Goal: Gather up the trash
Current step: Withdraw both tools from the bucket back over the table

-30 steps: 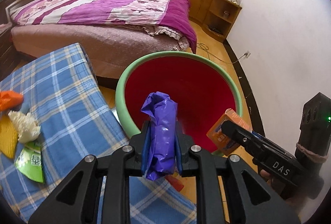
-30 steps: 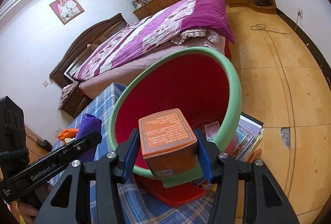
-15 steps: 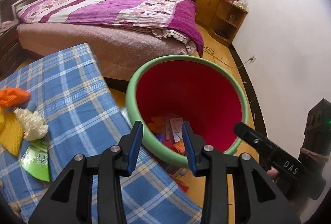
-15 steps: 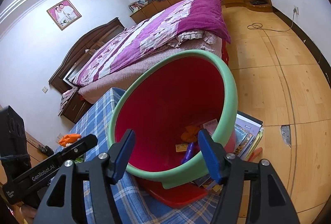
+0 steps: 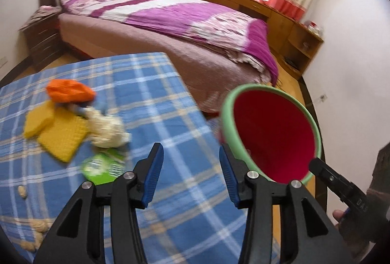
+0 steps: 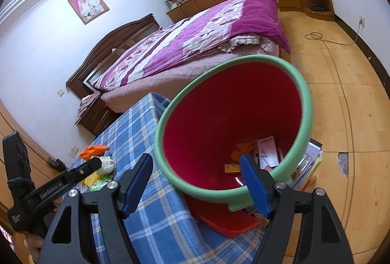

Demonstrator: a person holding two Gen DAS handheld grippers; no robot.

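Note:
A red bin with a green rim [image 6: 306, 103] stands at the right end of the blue plaid table [image 5: 158, 98]; papers and an orange scrap [image 6: 243, 149] lie at its bottom. My right gripper [image 6: 196, 161] hovers at the bin's near rim, its jaws opening, nothing between them. My left gripper [image 5: 190, 154] is over the table left of the bin rim [image 5: 228, 122], jaws opening and empty. Trash lies on the cloth ahead and left of it: an orange wrapper [image 5: 69, 93], a yellow cloth [image 5: 56, 134], crumpled white paper [image 5: 107, 127], a green packet [image 5: 102, 166] and peanuts [image 5: 23, 190].
A bed with a purple cover [image 5: 182, 20] stands beyond the table. A red tray [image 6: 226, 222] and stacked magazines [image 6: 307, 164] lie under and beside the bin. Wooden floor [image 6: 341, 93] spreads to the right, with a cable on it. A hand holds each gripper's handle.
The left gripper let go of a purple wrapper and the right of an orange box; both are gone from the jaws. Both jaws widened. The left gripper swung left over the table.

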